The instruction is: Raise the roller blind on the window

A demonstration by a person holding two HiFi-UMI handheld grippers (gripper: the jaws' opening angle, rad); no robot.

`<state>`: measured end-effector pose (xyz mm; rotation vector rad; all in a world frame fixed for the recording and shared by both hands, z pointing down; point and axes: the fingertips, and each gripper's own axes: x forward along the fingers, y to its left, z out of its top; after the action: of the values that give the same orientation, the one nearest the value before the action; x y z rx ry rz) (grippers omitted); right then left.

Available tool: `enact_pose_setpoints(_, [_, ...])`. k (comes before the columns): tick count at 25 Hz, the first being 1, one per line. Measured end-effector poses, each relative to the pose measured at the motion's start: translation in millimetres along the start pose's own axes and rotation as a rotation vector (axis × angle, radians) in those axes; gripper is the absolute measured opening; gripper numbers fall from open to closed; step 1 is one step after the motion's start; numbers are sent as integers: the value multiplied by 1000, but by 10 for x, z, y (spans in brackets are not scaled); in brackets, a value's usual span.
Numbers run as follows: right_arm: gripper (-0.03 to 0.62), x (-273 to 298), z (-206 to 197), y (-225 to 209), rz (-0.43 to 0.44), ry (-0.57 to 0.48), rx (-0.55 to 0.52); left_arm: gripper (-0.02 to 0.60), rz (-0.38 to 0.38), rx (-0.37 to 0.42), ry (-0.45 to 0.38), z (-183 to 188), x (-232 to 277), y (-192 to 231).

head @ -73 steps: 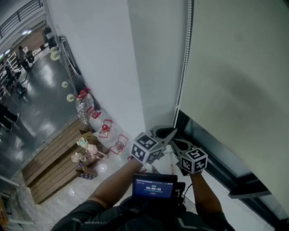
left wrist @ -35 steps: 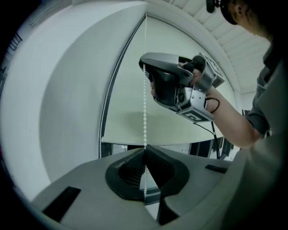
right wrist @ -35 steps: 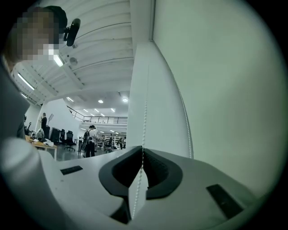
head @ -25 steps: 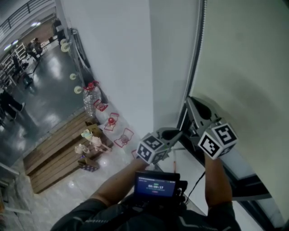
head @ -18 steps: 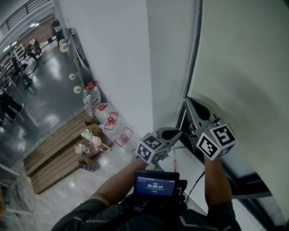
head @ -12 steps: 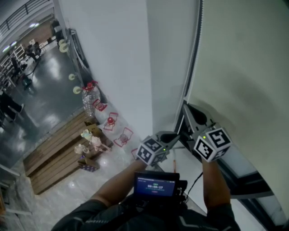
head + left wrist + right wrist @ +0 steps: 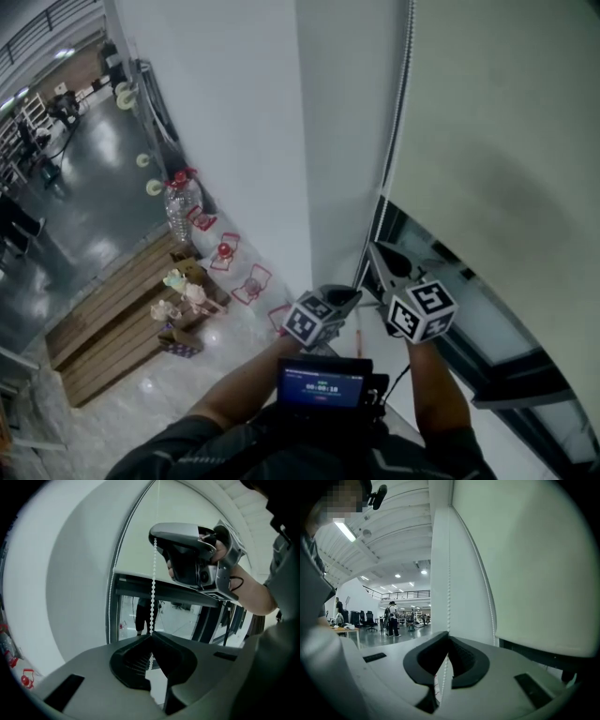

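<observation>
Change: right hand-held gripper (image 7: pixel 377 251) has come down since a second ago, now just beside left hand-held gripper (image 7: pixel 352 296) | Grip: both clamped shut on the bead chain (image 7: pixel 401 103) | Blind: pale roller blind (image 7: pixel 506 141) covers the upper window, its hem above bare glass (image 7: pixel 473 314) | Room: white wall (image 7: pixel 234 112) close at left, chain hanging along its corner.

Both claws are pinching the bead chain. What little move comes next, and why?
Probably open the left claw and move it up the bead chain above the right claw. Both are shut on the chain close together, left lowest, and the blind hangs over much of the window.
</observation>
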<state>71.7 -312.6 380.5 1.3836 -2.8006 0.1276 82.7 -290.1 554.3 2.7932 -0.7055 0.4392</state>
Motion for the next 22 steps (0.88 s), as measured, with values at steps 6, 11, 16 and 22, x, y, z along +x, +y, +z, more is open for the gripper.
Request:
enact_pose_setpoints(6, [2, -61, 23, -67, -23, 5, 5, 5, 29, -57, -26, -14, -137, 128])
enact_pose_setpoints(11, [0, -85, -1, -94, -22, 0, 16, 75, 36, -110, -196, 586, -552, 215])
enact_pose_setpoints(16, [0, -105, -3, -43, 2, 0, 22, 75, 3, -24, -371, 1646, -861, 9])
enact_pose_setpoints(22, [0, -111, 5, -22, 6, -12, 17, 75, -45, 85, -472, 2603, -923, -190])
